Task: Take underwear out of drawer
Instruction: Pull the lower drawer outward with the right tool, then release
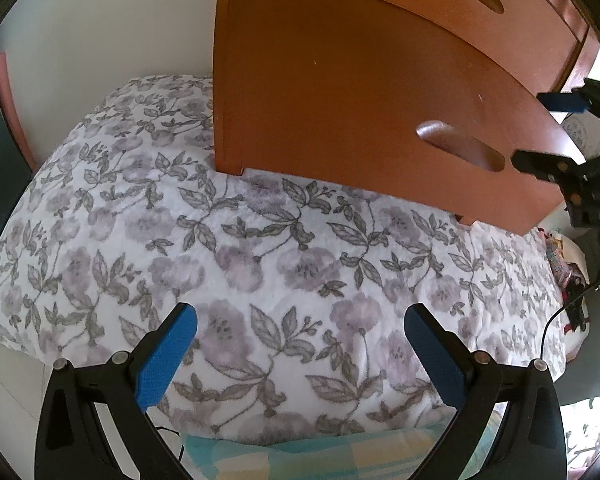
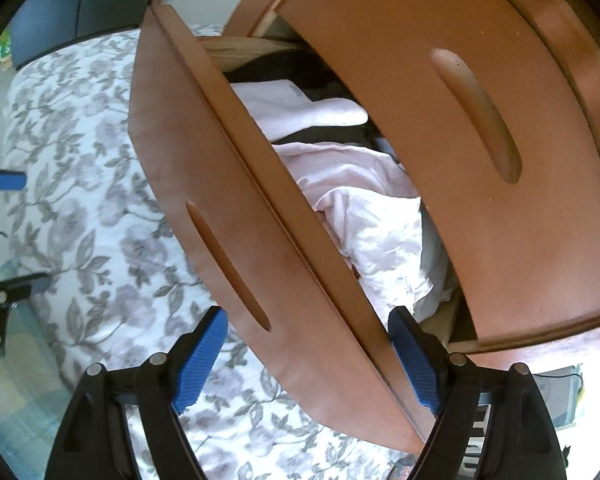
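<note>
The wooden drawer stands pulled out over the bed, and its front fills the upper left wrist view. Inside lie crumpled pale pink garments, a folded pale pink piece and something dark behind them. My right gripper is open and straddles the drawer front near its lower corner, one finger outside and the other finger inside behind the front. It also shows at the drawer's edge as the right gripper. My left gripper hangs open and empty over the bed.
A floral bed cover lies under the drawer. The closed drawer above with its slot handle overhangs the open one. A checked cloth lies at the bed's near edge. Clutter and a cable sit at the right.
</note>
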